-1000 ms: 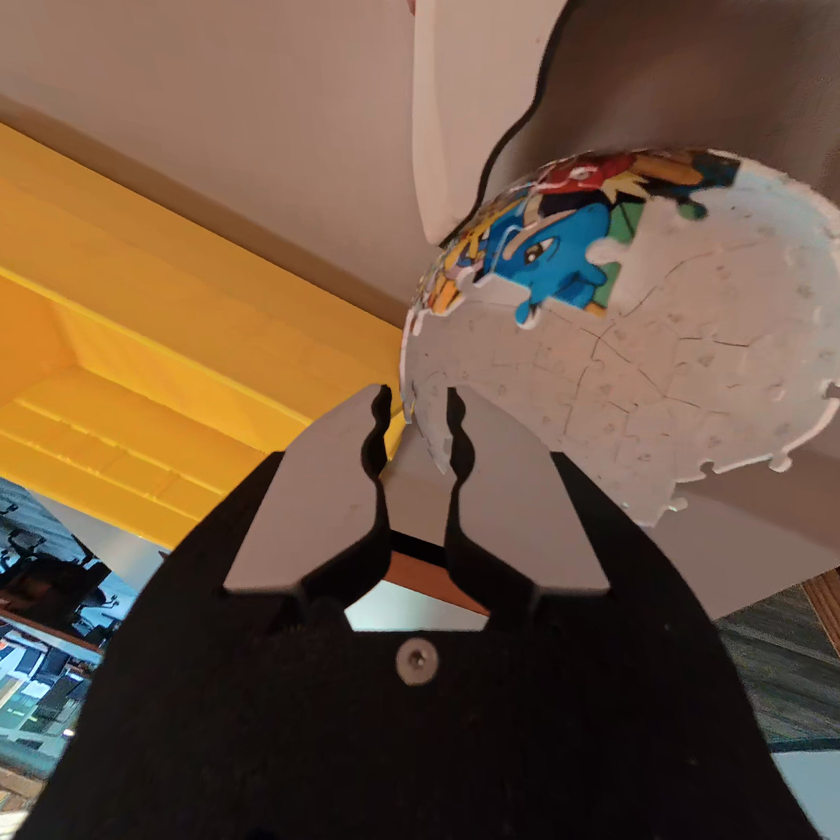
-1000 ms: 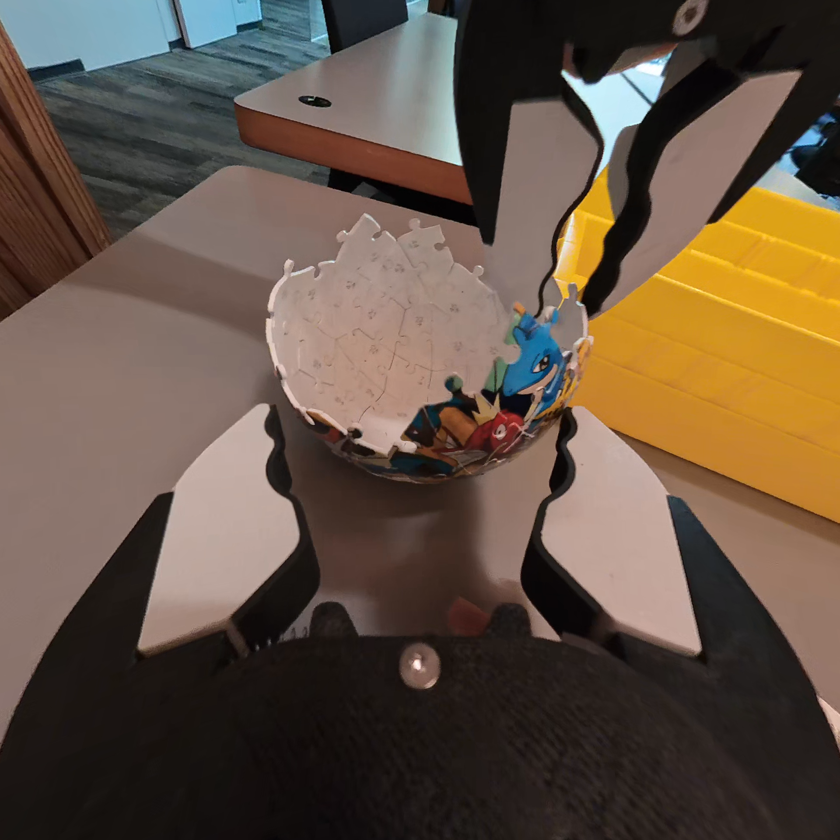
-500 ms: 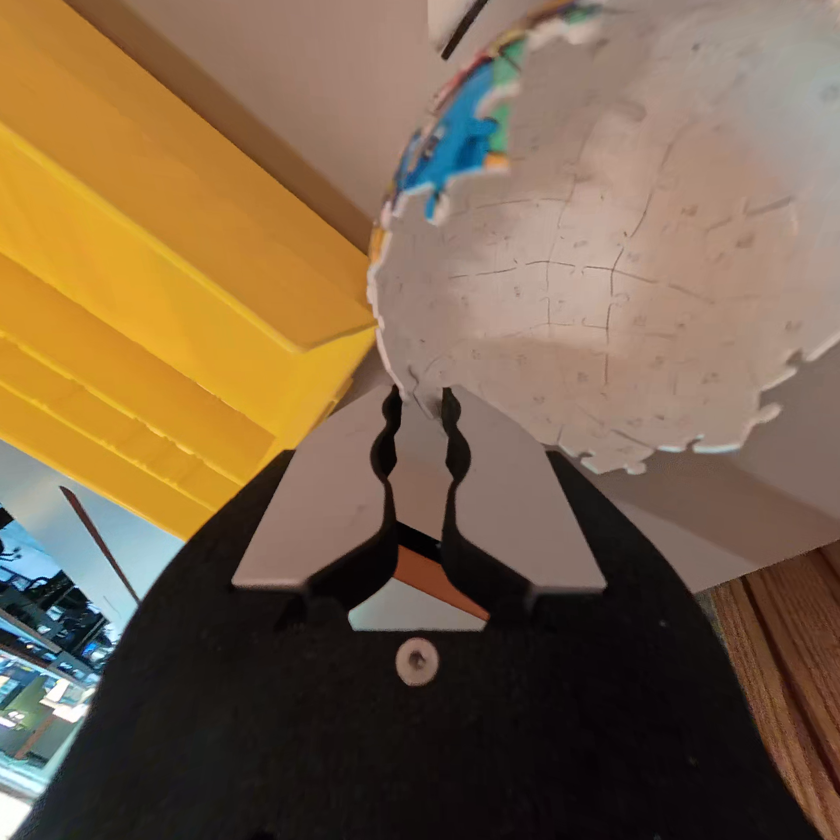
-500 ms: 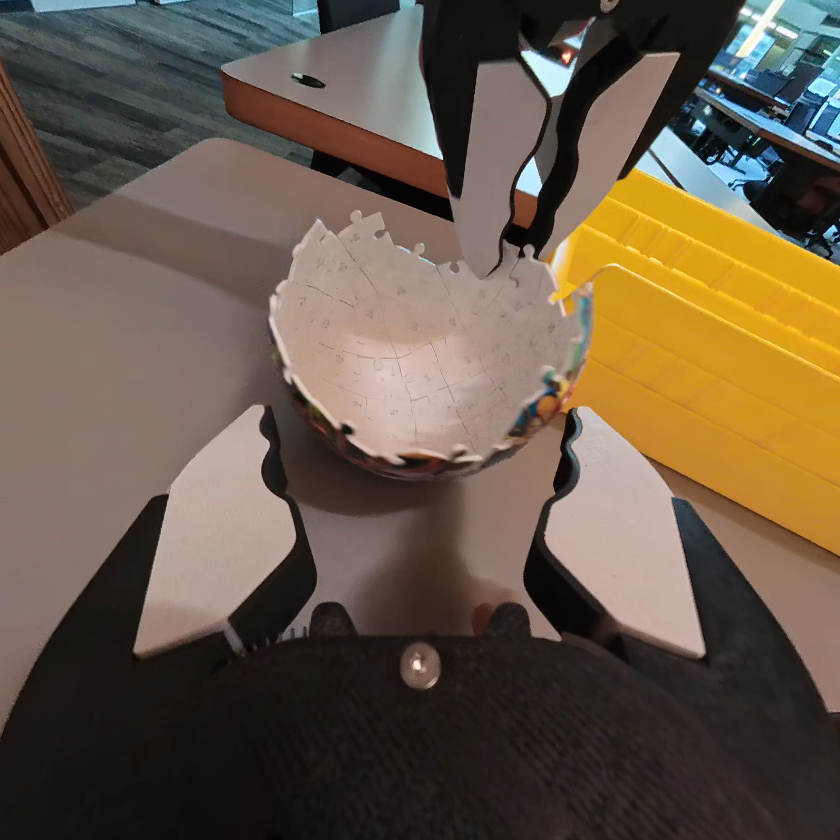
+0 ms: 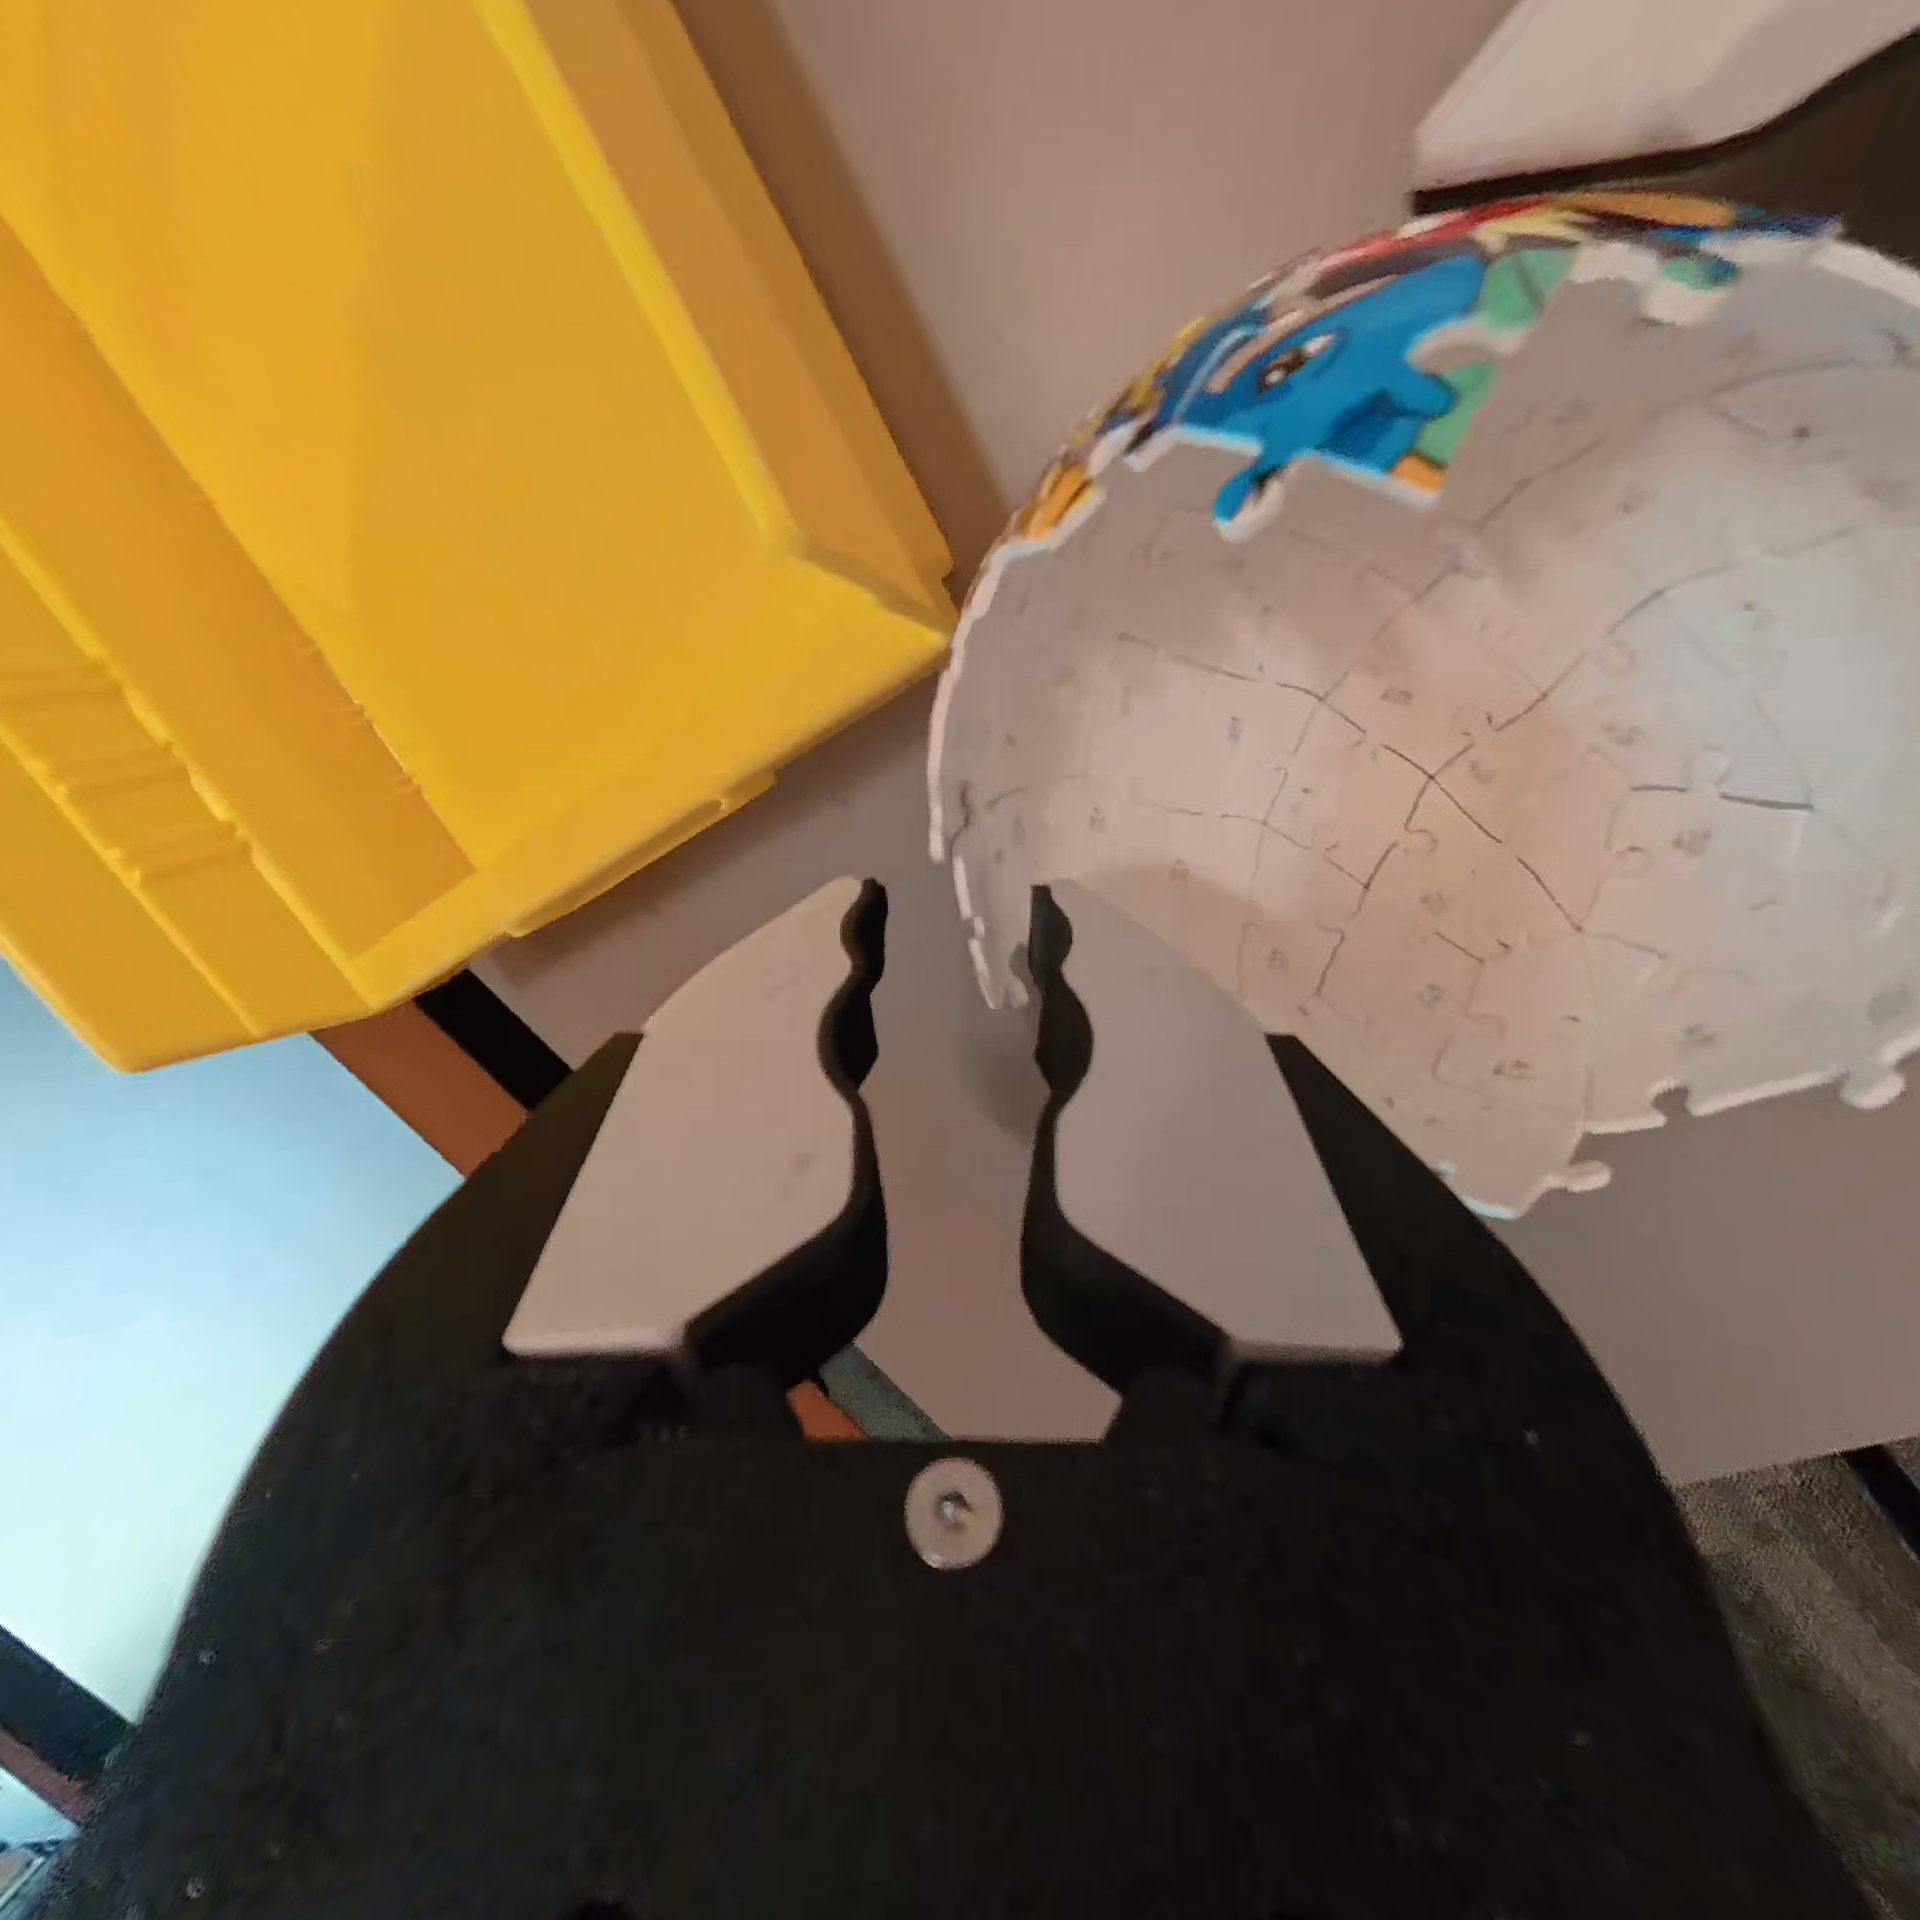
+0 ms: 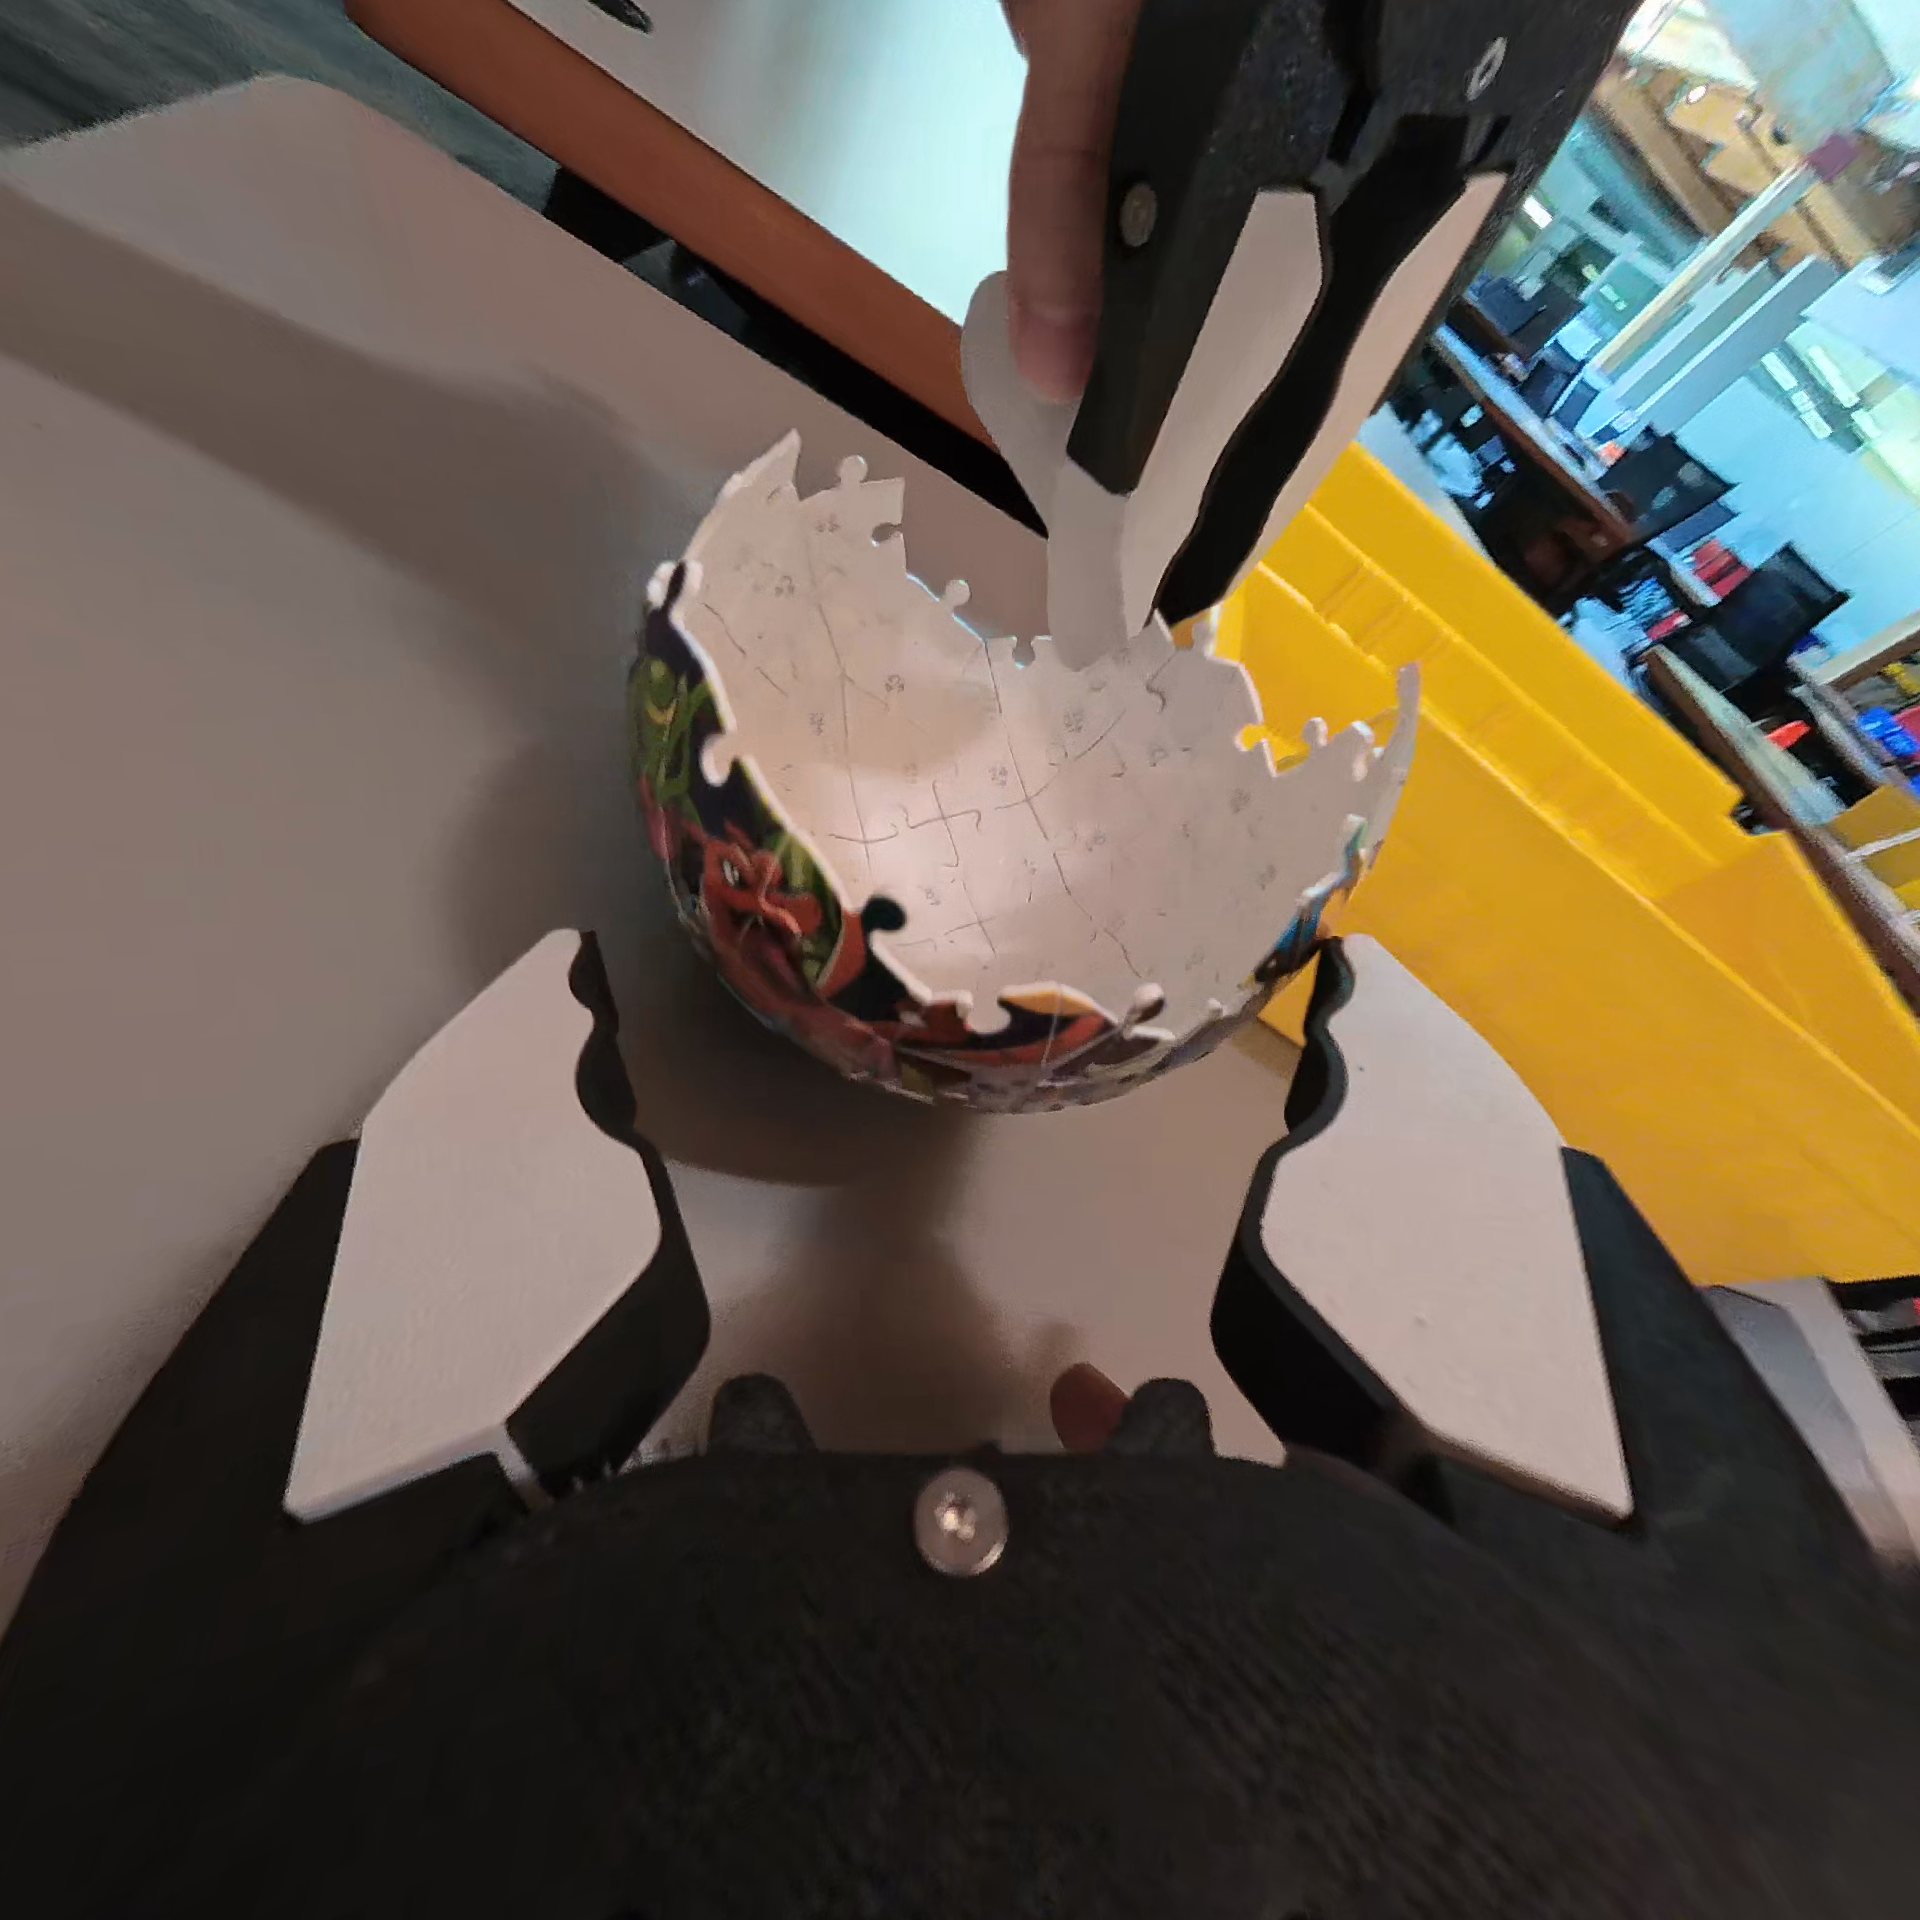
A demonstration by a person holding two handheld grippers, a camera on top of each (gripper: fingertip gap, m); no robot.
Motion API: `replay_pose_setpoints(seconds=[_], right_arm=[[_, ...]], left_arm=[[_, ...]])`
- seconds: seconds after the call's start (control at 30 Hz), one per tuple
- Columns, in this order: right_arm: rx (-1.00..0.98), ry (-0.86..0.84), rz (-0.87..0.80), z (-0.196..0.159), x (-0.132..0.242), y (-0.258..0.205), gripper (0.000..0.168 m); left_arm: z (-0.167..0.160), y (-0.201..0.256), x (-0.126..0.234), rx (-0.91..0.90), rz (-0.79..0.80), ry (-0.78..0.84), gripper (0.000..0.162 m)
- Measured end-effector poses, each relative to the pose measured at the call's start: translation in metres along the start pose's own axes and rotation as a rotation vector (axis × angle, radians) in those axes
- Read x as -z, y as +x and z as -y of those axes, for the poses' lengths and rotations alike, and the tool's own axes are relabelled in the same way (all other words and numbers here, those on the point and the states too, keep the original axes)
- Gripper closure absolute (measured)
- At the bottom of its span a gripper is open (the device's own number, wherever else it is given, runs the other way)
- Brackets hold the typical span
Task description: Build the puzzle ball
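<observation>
The half-built puzzle ball (image 6: 997, 810) is an open bowl, white inside and printed with bright cartoon figures outside. It sits tilted on the grey table (image 6: 260, 727). My left gripper (image 6: 1132, 613) comes down from above onto its far rim, one finger inside the shell and one outside. In the left wrist view the rim (image 5: 987, 935) lies between the nearly closed fingertips of the left gripper (image 5: 956, 904), against the right finger. My right gripper (image 6: 956, 956) is wide open and empty, its fingers flanking the ball's near side without touching it.
Yellow plastic bins (image 6: 1610, 935) stand close on the ball's right and also show in the left wrist view (image 5: 416, 520). A second table with a brown edge (image 6: 748, 208) stands behind. A person's finger (image 6: 1049, 260) rests on the left gripper. The left gripper's tips are roughly 11 centimeters from the right gripper's.
The ball has turned and tipped with my left gripper on its rim; a red and green figure now faces left. The right gripper stays open in front.
</observation>
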State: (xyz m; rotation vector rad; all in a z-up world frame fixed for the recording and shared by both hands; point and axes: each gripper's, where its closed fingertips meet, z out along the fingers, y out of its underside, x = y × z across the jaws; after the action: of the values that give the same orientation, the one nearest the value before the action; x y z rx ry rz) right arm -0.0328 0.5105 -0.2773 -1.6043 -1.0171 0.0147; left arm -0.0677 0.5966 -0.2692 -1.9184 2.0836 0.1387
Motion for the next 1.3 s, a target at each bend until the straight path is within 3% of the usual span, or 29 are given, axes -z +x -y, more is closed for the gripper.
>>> replay_pose_setpoints(seconds=[0.23,0.43,0.73,1.03,1.3], right_arm=[[0.045,-0.033,-0.070,-0.003,-0.004,0.004,0.049],[0.082,-0.034,-0.151,-0.003,-0.003,0.010,0.056],[0.289,0.039,-0.283,0.010,-0.001,0.005,0.067],[0.318,0.052,-0.298,0.012,-0.001,0.003,0.068],[0.326,0.057,-0.301,0.012,-0.001,0.003,0.069]], left_arm=[[0.014,-0.001,-0.008,0.035,-0.056,0.127,0.138],[0.011,-0.003,-0.020,0.085,-0.123,0.120,0.140],[0.003,0.003,-0.020,0.066,-0.136,0.159,0.145],[0.015,-0.002,-0.021,0.134,-0.158,0.256,0.144],[0.014,0.000,-0.023,0.137,-0.191,0.308,0.154]])
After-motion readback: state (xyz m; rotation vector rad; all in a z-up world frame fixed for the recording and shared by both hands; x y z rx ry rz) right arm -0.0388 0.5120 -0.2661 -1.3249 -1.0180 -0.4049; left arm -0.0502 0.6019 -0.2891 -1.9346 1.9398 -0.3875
